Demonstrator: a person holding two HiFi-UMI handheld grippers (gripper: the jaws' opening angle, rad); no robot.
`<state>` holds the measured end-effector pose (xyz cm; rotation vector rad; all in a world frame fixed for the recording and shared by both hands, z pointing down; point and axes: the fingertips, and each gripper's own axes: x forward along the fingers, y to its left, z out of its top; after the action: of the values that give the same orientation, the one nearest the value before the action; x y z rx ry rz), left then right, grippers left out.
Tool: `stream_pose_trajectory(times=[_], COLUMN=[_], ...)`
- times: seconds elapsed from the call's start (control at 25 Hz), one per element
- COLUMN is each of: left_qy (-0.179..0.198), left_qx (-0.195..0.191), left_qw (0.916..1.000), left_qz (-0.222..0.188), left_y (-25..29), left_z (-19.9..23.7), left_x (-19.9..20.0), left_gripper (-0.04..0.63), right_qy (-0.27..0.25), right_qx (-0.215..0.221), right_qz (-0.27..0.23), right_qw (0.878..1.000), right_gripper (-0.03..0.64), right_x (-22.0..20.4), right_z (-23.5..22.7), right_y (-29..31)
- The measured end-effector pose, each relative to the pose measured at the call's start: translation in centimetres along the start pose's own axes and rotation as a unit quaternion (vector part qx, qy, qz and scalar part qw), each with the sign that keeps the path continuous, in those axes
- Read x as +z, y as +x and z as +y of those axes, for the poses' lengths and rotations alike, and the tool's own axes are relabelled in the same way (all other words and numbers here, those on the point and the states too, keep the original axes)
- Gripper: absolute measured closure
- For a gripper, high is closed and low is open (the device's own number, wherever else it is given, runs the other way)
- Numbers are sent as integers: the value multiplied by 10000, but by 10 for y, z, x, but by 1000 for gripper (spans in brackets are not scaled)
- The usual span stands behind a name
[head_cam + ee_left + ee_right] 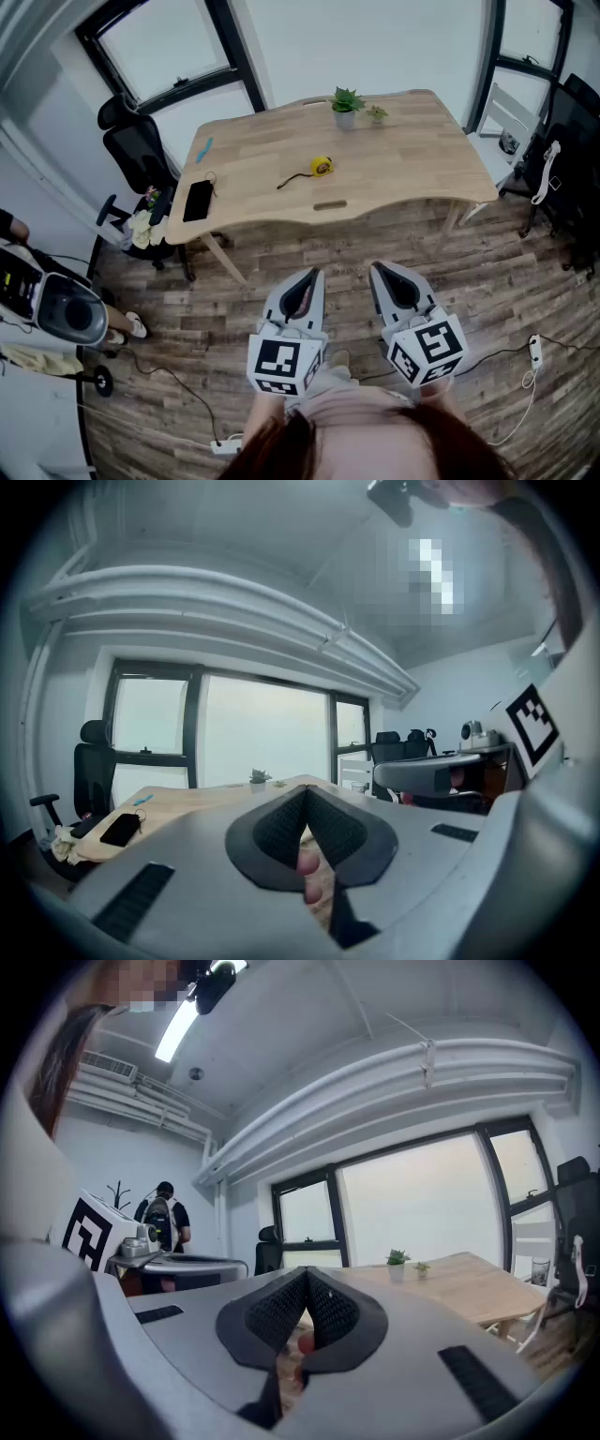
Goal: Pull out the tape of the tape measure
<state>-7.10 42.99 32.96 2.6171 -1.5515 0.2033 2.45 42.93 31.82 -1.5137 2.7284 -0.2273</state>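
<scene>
Well ahead of the left claw point(309, 277) and the right claw point(382, 272), the tape measure point(322, 166) lay on the desk point(403, 150). Both claws were closed together, holding nothing.

At the head view's centre, the yellow tape measure point(322, 166) is showing too small to tell how much tape is lying out. A blue thing point(204, 147) at the table's point(403, 159) left end is appearing too small to name. The right edge is cutting off a black chair point(574, 159).
</scene>
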Motion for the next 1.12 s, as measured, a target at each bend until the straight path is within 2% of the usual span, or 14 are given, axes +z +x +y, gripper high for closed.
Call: stream_pose_trajectory(times=[0.6,1.12], left_qy=[84,54], left_qx=[-220,-424], left_qw=[9995,9989], left_qz=[218,190], left_y=[42,80], left_z=[61,80], left_x=[-8,0], left_gripper=[594,594], right_qy=[383,329], right_qx=[-190,-313], right_qz=[-26,4], right_qw=[9991,9990], right_gripper=[617,617], right_x=[-3,-1], right_z=[-7,-22], right_y=[71,110])
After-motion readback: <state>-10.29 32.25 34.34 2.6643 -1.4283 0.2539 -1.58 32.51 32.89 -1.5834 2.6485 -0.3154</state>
